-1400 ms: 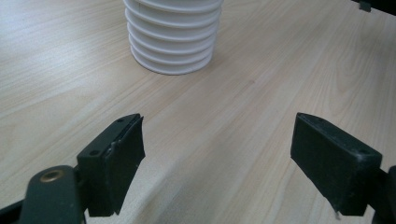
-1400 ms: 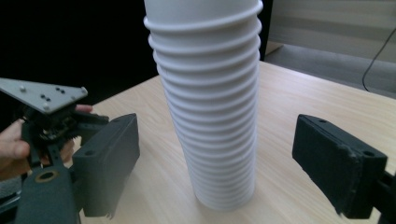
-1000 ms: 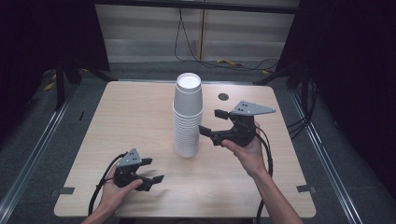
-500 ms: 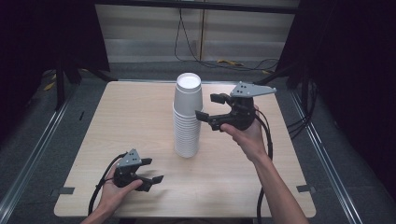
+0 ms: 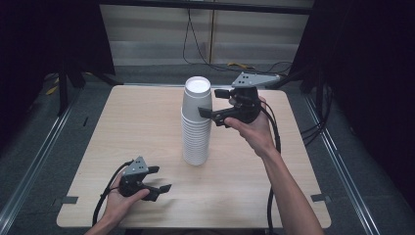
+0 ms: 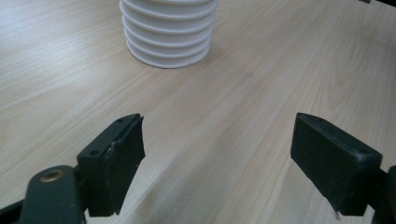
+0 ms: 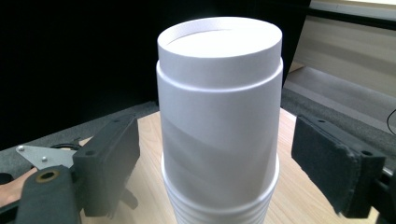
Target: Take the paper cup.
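While the high view hides the gap, the right gripper (image 7: 215, 158) view shows jaws apart, flanking the top cup (image 7: 219, 107) untouched; left gripper (image 5: 155, 179) idle, jaws apart.

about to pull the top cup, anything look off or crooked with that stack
Nothing stands out. The cup stack stands upright on the table, unspilled, and the open right gripper straddles the top cup without squeezing it.

In the left gripper view the stack of white cups (image 6: 168, 32) is cut off by the top edge, so its upper cups are out of frame. In the right gripper view the stack's foot runs below the bottom edge. From the high view, the right gripper (image 5: 215, 104) probably straddles the top cup (image 5: 197, 95), but contact is unclear.
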Tool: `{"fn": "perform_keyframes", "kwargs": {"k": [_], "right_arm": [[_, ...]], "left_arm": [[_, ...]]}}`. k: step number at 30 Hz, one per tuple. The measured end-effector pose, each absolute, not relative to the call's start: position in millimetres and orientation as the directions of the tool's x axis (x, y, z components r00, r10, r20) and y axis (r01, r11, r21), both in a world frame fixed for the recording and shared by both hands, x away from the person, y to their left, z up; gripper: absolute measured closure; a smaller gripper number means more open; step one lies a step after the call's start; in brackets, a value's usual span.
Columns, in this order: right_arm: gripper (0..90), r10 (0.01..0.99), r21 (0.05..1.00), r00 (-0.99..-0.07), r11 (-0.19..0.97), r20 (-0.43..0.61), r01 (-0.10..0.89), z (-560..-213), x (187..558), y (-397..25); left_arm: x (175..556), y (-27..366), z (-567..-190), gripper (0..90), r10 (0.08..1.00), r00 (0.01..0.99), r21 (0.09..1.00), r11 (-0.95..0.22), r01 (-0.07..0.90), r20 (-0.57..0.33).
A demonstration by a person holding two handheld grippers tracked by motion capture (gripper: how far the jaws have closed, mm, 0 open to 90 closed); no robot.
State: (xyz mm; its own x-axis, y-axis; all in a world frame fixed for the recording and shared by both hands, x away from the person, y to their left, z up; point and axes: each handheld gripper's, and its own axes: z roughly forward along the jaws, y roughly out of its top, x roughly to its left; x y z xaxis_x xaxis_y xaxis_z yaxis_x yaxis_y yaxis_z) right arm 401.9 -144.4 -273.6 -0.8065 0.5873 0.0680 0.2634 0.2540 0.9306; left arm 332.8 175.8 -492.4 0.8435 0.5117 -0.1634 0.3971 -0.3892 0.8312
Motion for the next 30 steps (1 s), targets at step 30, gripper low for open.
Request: {"fn": "perform_keyframes", "kwargs": {"k": [30], "right_arm": [[17.4, 0.609, 0.879, -0.793, 0.371, 0.013, 0.300, -265.6, 428.5, -102.5]], "left_arm": [[330.7, 176.9, -490.2, 17.5, 0.508, 0.848, 0.843, -0.384, 0.377, -0.148]]}}
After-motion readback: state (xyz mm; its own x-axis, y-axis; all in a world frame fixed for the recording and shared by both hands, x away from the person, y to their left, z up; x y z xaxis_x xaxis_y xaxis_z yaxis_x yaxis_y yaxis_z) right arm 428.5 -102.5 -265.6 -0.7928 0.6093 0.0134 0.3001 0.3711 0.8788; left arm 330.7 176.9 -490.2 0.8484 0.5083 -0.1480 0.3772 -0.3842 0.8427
